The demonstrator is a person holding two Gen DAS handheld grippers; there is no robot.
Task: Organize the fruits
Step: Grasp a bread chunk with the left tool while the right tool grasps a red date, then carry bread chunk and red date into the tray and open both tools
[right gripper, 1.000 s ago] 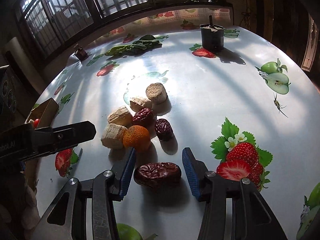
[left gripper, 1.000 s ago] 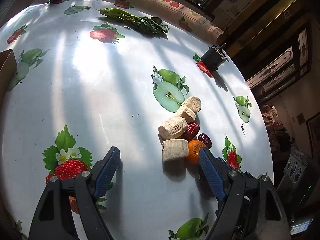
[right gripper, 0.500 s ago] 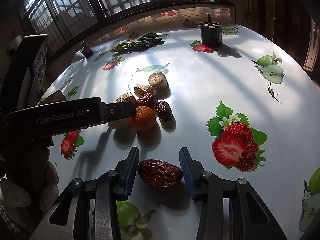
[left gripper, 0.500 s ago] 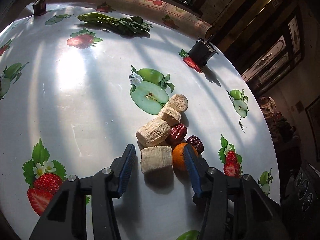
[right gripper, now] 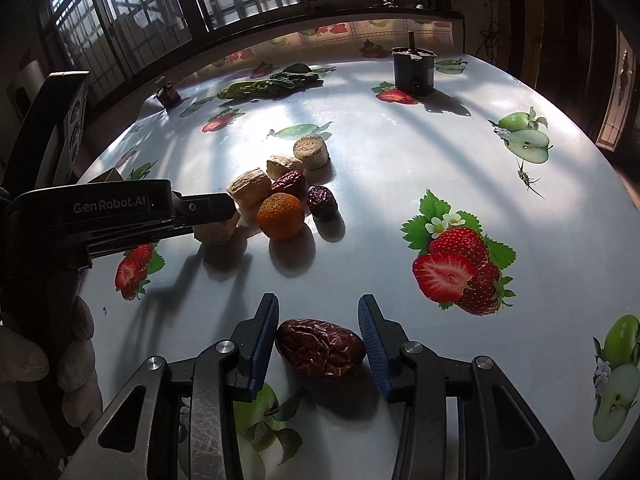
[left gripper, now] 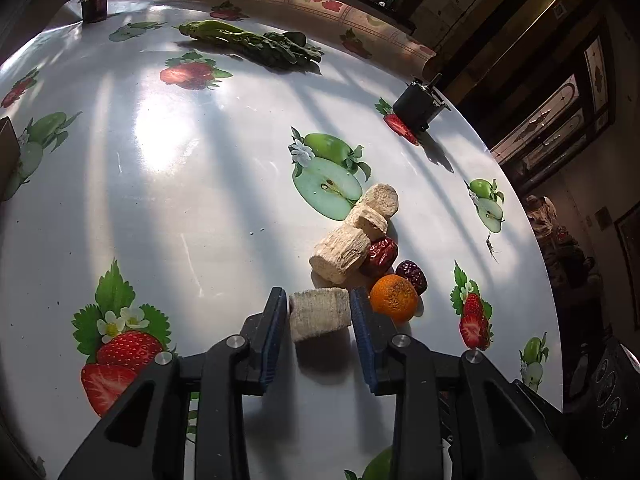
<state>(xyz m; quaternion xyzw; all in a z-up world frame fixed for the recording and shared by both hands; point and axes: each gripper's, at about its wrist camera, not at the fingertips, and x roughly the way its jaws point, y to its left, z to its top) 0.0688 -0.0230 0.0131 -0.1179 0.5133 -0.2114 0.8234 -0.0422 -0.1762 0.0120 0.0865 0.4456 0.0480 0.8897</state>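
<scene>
Left gripper [left gripper: 319,312] closing on pale chunk [left gripper: 319,313], pads touching both sides, by orange [left gripper: 393,295]. Right gripper [right gripper: 318,328] clamped on date [right gripper: 321,348]. Squeeze soft, lift straight, don't bump pile.

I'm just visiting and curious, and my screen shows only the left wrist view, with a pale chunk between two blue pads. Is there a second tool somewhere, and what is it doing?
Observer: Yes. The right wrist view shows the right tool shut on a wrinkled dark red date, well clear of the orange.
Visitor: Who is holding the tool I'm looking along?
Observer: A gloved hand grips the left tool, whose jaws are closing on the pale chunk.
Visitor: Does that tool have any marking?
Observer: White lettering on its side reads GenRobot.AI.
</scene>
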